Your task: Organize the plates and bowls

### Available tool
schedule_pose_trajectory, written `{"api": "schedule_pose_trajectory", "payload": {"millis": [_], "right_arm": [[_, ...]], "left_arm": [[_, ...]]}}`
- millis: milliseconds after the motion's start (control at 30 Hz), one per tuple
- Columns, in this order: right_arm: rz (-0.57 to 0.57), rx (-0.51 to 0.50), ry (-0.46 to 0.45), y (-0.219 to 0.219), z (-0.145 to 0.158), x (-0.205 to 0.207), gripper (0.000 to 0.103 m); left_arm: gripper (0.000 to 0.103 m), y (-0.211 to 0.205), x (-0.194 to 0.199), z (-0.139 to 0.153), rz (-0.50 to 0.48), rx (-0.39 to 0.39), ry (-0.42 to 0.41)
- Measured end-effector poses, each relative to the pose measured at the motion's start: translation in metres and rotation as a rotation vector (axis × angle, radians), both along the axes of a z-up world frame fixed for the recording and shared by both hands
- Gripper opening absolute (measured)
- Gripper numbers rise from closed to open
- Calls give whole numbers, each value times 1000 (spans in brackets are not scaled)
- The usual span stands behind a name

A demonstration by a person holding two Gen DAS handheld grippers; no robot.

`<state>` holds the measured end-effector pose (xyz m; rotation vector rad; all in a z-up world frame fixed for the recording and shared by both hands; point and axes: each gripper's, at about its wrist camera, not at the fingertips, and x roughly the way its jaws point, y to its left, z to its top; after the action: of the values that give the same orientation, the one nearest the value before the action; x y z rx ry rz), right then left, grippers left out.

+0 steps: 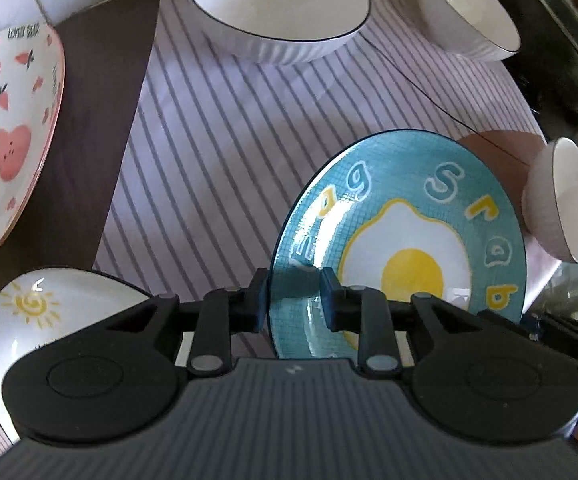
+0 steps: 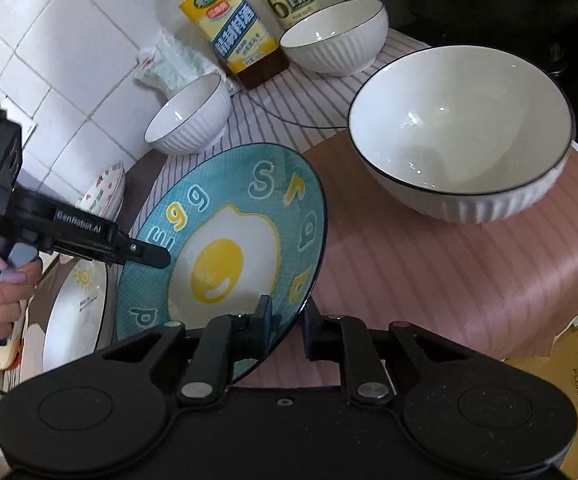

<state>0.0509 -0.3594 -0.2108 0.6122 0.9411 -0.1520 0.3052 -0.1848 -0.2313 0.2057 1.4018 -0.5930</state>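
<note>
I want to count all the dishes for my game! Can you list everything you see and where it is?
Egg plate: 1, blue, lifted, pinched on two sides of its rim.
Ribbed bowls: 3, white, dark rims, on the counter.
Bear plates: small stack, white and pink, left side.
Sun plate: 1, white, under the left gripper.
Bottles: 2, yellow labels, by the tiled wall.
Striped cloth: 1, white and purple, on the counter.
Left gripper: black, shut on the plate.
Right gripper: black, shut on the plate.

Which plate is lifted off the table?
The blue egg plate: both grippers, left and right, clamp its rim and hold it tilted. The pink bear plate and the sun plate lie flat.
</note>
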Motion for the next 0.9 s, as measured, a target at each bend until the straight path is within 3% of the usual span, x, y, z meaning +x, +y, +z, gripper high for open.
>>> {"api": "schedule_pose_trajectory", "payload": {"millis": [367, 700, 900], "right_arm": [[35, 81, 45, -6, 11, 6, 20], [90, 93, 4, 8, 26, -6, 20], [159, 74, -21, 29, 45, 8, 20]], "left_arm": [[24, 15, -6, 9, 90, -1, 54], [24, 48, -26, 46, 100, -34, 21], [24, 87, -31, 72, 145, -46, -4]]}}
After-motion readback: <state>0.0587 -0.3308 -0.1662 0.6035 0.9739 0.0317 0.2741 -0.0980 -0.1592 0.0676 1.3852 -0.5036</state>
